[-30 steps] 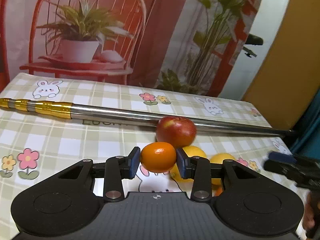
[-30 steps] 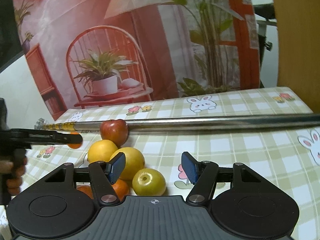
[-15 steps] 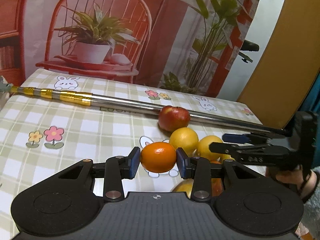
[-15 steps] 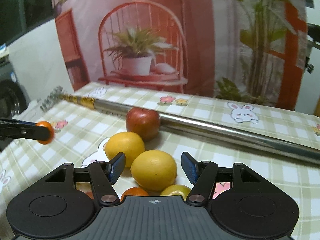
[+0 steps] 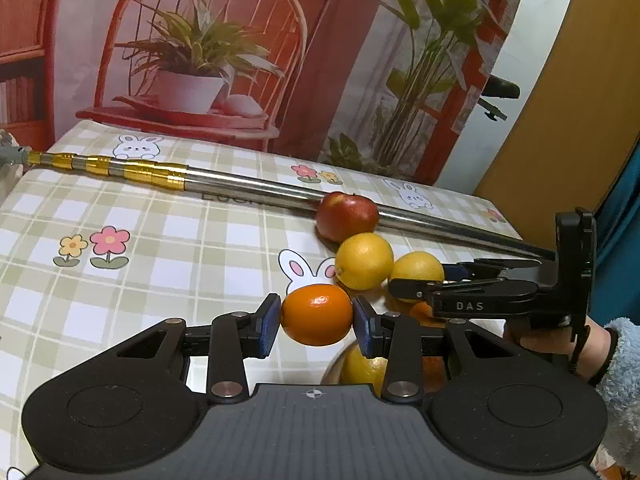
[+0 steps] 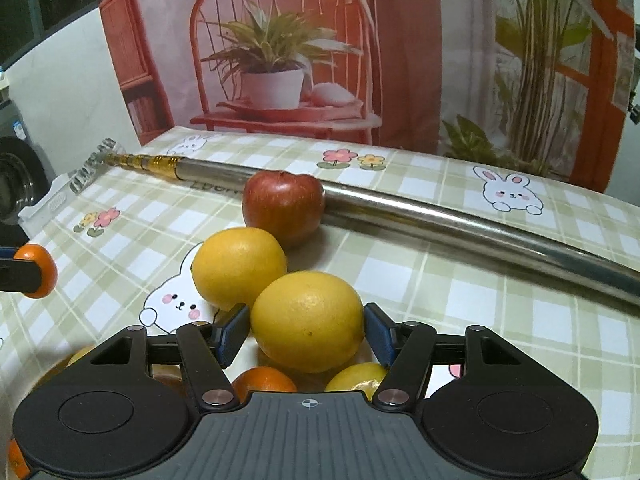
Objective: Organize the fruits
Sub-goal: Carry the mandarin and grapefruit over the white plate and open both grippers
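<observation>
Meanwhile, a mandarin (image 5: 317, 314) is held clamped in the left tool (image 5: 316, 320) above the bench (image 5: 160, 248); a lemon (image 6: 307, 322) is straddled by the right tool (image 6: 306, 332), unpinched; neighbouring fruit could be nudged rolling.

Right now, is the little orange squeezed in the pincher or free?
Squeezed. Both blue pads of the left gripper press the orange's sides, holding it above the tablecloth.

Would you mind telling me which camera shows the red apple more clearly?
The right wrist view: the red apple appears large and almost whole there, resting against the metal pole. In the left wrist view it is smaller, its lower edge hidden by a yellow citrus fruit.
</observation>
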Available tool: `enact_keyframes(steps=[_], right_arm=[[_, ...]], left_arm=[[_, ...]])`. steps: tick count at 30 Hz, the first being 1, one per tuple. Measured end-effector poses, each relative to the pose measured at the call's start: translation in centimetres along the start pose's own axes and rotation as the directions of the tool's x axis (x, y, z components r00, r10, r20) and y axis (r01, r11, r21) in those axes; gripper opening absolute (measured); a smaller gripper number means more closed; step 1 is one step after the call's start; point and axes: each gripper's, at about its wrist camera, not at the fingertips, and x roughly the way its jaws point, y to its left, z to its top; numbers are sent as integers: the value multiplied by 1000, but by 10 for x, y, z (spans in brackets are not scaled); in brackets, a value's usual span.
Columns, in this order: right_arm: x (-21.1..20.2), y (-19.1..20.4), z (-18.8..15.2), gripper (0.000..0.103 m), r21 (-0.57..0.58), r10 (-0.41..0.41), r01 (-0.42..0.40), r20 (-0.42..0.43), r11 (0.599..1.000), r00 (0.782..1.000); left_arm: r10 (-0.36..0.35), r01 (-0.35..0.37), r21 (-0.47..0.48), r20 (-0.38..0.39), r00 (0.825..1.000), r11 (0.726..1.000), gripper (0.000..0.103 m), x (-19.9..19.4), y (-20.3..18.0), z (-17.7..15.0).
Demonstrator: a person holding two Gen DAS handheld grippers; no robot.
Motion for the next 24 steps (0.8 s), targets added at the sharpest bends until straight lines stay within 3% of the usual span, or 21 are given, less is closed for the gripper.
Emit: enact_keyframes(steps=[8, 24], right_arm=[[-4, 6, -4, 57, -39, -17, 18, 27, 999, 999], [-92, 16, -31, 57, 141, -22, -4, 178, 990, 984]], left_arm=[[-7, 7, 6, -4, 1000, 1000, 41, -2, -5, -4], [-49, 49, 2, 8, 999, 999, 41, -34, -29, -24]])
